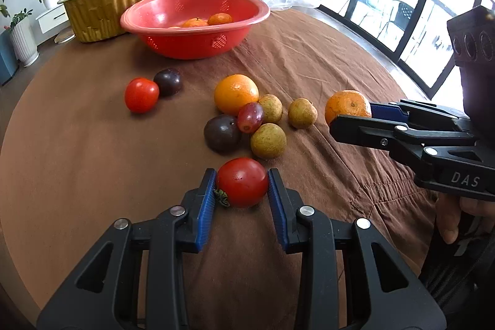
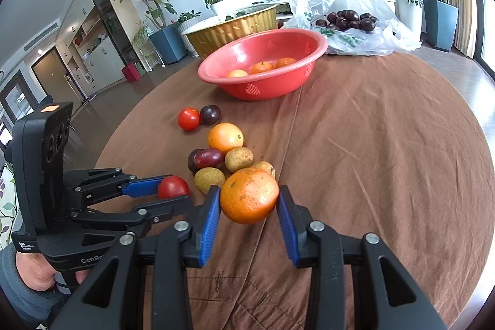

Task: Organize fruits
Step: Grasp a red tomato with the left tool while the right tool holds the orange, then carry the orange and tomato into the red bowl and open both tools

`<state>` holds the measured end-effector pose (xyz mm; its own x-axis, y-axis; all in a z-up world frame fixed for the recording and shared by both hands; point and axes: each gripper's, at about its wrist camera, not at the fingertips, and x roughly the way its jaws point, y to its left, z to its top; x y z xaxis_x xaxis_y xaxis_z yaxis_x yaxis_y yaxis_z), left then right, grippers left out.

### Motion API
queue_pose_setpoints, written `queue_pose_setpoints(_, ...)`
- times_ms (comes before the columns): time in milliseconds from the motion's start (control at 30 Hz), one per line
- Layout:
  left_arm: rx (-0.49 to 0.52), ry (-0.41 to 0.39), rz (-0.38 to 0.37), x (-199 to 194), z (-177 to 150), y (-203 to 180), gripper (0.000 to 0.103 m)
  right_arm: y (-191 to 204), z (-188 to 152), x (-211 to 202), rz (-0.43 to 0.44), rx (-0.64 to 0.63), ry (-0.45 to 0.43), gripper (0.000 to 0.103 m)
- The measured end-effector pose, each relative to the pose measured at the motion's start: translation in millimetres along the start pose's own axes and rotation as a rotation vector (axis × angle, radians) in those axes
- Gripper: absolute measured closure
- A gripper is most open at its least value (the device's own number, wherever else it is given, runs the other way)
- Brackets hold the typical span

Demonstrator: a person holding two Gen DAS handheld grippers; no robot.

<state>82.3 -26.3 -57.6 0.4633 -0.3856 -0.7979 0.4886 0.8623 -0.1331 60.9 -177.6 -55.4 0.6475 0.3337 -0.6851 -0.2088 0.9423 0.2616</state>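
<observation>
Tomato point(image 1: 243, 182) pinched by left gripper point(image 1: 241, 190); mandarin point(image 2: 249, 195) bracketed by right gripper point(image 2: 249, 206), contact unclear. Squeeze to be kept light, lift vertical, toward red bowl point(image 1: 247, 23).

a: red tomato point(image 1: 243, 182) between blue ribbed pads point(image 1: 206, 206) — cloth point(image 1: 92, 160) plain brown?
b: yes. orange tangerine point(image 2: 249, 195), salmon-red bowl point(image 2: 263, 88) with perforated patches — gold ribbed tub point(image 2: 235, 28), speckled tan-green longans point(image 1: 268, 140).

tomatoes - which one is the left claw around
The stem-on tomato nearest the camera, between the left claw pads; the other tomato sits far off beside a dark plum.
</observation>
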Motion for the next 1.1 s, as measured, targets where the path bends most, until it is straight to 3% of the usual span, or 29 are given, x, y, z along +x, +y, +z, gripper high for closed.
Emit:
queue_pose_setpoints(367,-0.098,-0.077,-0.030,-32,16,32,0.072,-5,7,-8,0.008,0.029,-0.013,0.064)
queue_pose_setpoints(667,-0.088,-0.164,-0.029,-52,86,61,0.072,-15,52,-29,-0.025,0.032,-0.066,0.064)
queue_pose_setpoints(900,-0.077,-0.163,-0.023,-32,154,85,0.072,-13,113,-20,-0.036,-0.041,-0.097,0.064)
queue_pose_setpoints(1100,-0.067,-0.082,-0.033,19,202,102,0.072,-15,151,25,-0.036,-0.058,-0.018,0.064)
